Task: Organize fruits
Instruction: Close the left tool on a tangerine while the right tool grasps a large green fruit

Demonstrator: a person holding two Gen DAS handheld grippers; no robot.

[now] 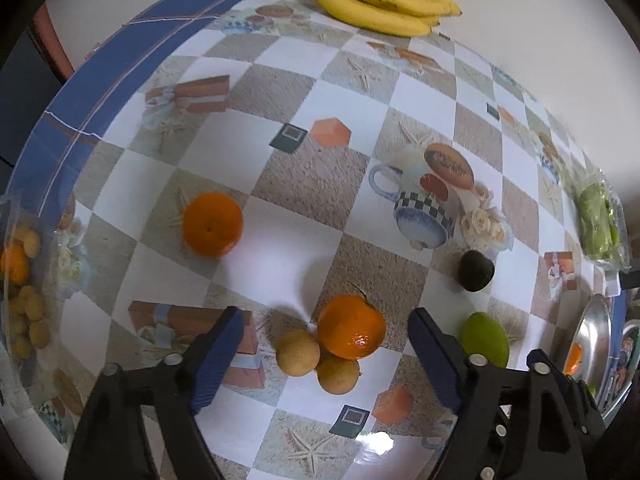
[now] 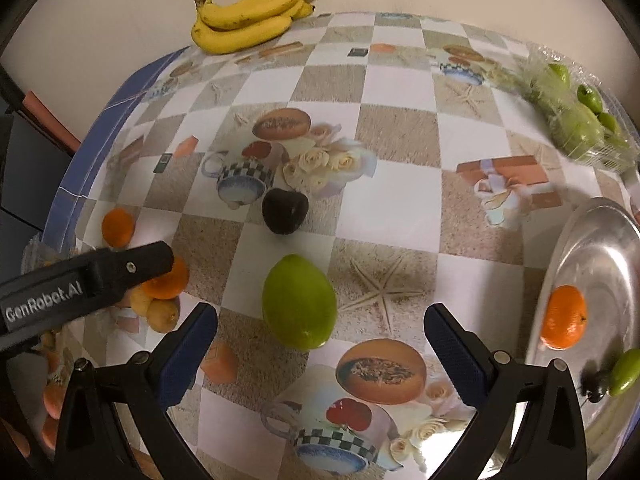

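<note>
Checkered oilcloth printed with mugs, roses and starfish covers the table (image 1: 280,216), which stands against a pale wall. Going out from the left tongs (image 1: 326,334), their blue pads stand apart over a tight cluster: an orange with a stem (image 1: 352,332) touching two small yellow-brown fruits (image 1: 298,353), none of them pinched yet. Just right of that sits a green lime (image 1: 485,338), beyond it a dark avocado (image 1: 476,271), and off to the left a second loose orange (image 1: 212,224). The right tongs (image 2: 321,330) are likewise spread wide and empty, the lime (image 2: 299,301) lying between their tips but untouched. By my reading the sorting is only begun: the steel tray (image 2: 600,248) holds one orange (image 2: 563,317) and a small green fruit at its near rim, while at least two oranges, the lime, the avocado, the little yellow fruits and the bananas (image 2: 248,20) by the wall are left to place. The right view shows the tray's contents clearly and the other tongs' black arm (image 2: 84,284) crossing in front of the cluster; it also shows a clear bag of green fruits (image 2: 572,120). The left view alone shows a clear container (image 1: 24,280) at the table's left edge holding more yellow fruits and an orange.
</note>
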